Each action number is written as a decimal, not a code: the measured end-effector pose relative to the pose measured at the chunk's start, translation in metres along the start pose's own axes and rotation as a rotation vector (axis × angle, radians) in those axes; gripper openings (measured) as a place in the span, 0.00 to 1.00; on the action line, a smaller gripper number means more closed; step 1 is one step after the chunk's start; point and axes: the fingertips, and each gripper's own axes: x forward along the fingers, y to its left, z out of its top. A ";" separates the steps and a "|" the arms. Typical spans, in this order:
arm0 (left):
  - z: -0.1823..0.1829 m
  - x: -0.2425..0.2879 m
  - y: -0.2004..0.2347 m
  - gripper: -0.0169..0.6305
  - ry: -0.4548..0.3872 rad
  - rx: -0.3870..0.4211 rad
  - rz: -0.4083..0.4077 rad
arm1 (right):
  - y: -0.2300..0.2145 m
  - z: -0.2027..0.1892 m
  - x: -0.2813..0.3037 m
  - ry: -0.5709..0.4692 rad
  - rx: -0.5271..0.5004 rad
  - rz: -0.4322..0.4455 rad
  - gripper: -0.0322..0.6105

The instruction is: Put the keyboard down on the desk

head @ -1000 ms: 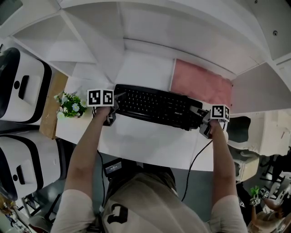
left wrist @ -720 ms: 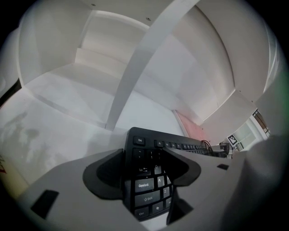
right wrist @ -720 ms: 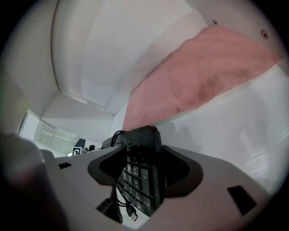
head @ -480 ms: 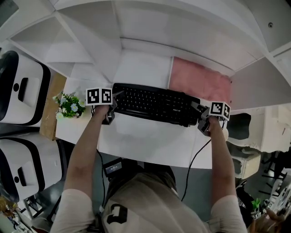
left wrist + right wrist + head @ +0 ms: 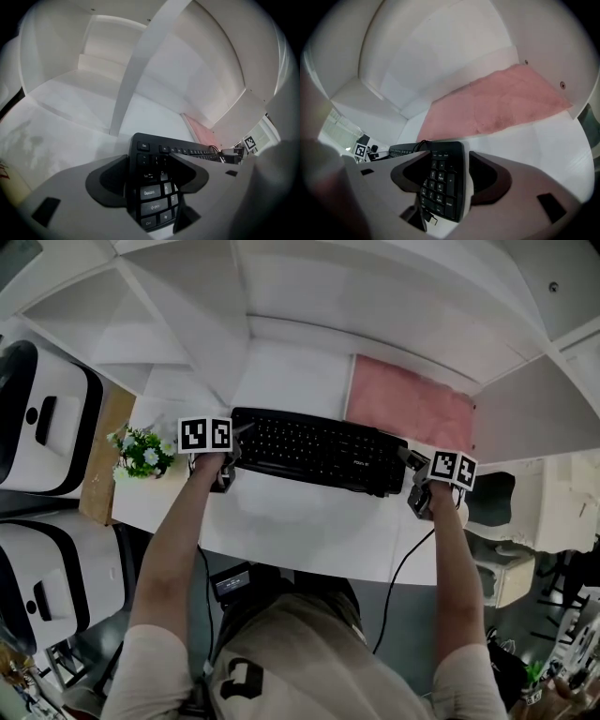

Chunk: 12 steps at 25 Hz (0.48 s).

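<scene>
Black keyboard lies lengthwise, left to right, on the white desk, just near of the pink cloth. It looks flat on the surface.

The left gripper is clenched on the keyboard's left end. One jaw sits tight at the outer edge by the Esc corner, the other presses over the letter keys.

The right gripper straddles the right end, numpad between its jaws. The jaws look released, with a thin pale gap between the keyboard's edge and the right jaw.

A cable hangs off the near desk edge by the right arm. A small plant stands left of the left gripper.
</scene>
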 end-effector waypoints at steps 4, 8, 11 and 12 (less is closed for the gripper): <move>0.000 -0.001 0.000 0.46 0.003 0.010 0.015 | 0.020 0.000 -0.007 -0.055 -0.070 -0.025 0.46; 0.000 -0.003 0.002 0.49 0.022 0.120 0.088 | 0.041 -0.001 -0.020 -0.119 -0.158 -0.062 0.46; 0.005 -0.005 -0.001 0.49 0.029 0.212 0.131 | 0.059 -0.004 -0.029 -0.153 -0.218 -0.073 0.45; 0.006 -0.007 -0.001 0.49 0.025 0.227 0.141 | 0.066 -0.005 -0.031 -0.165 -0.233 -0.064 0.44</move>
